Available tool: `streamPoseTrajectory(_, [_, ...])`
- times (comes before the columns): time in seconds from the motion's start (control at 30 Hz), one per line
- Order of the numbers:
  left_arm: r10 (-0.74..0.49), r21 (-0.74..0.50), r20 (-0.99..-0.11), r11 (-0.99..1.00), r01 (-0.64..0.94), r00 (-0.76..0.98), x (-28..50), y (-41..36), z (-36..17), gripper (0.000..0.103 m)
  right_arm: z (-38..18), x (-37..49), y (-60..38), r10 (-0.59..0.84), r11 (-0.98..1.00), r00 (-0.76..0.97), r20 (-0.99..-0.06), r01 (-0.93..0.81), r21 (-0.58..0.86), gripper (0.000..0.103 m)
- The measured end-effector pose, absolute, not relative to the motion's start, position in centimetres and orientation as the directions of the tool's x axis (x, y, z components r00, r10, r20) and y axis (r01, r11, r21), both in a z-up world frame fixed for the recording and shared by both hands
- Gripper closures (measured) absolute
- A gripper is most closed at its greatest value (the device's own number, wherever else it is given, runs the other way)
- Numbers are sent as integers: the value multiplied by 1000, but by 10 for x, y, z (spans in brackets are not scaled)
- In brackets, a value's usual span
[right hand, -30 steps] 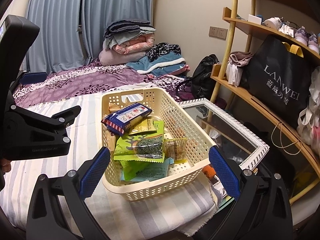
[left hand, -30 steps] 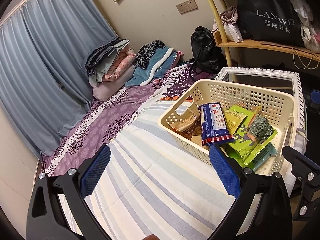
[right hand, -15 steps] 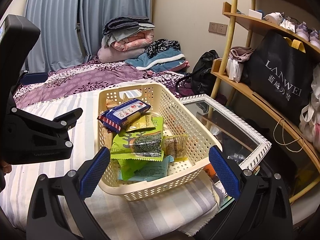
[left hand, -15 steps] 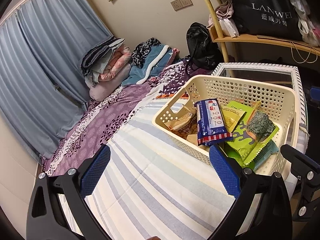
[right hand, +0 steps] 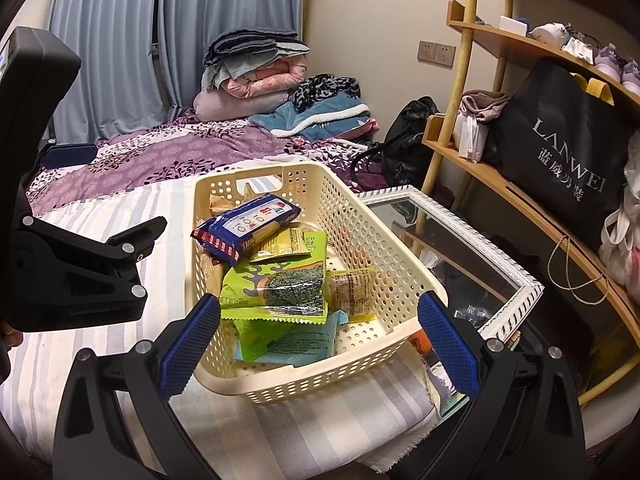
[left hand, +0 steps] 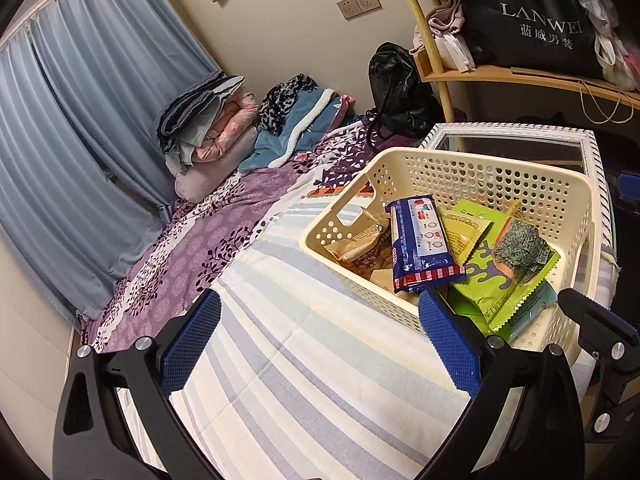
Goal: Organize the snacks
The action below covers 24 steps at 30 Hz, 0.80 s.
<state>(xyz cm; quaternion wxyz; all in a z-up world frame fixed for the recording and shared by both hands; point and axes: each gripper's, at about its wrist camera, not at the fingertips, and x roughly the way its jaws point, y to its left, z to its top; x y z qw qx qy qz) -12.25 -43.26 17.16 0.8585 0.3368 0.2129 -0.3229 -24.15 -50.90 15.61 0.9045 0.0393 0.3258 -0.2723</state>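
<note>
A cream basket [right hand: 384,236] of snacks sits on a striped sheet [left hand: 304,364] on the bed. Left gripper [left hand: 320,344] and right gripper [right hand: 316,344] are both spread wide, holding nothing. A black bag [right hand: 560,152] on the shelf reads "LANWEI".

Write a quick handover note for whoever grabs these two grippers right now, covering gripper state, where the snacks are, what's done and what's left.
Left gripper: open, empty, over the striped cloth.
Right gripper: open, empty, at the near rim of the cream basket.
Snacks: blue packet, green seaweed pack and smaller packets all lie in the basket.
Done: no snack visible outside the basket.
Left: packets lie overlapped; straighten if wanted.
</note>
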Motion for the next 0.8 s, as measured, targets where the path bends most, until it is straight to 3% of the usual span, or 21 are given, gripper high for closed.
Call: streamPoseTrajectory(0.8, [-386, 382, -578, 651, 656, 719, -105, -388, 183, 3, 167, -231, -479, -446, 874, 668, -596, 468, -129, 5])
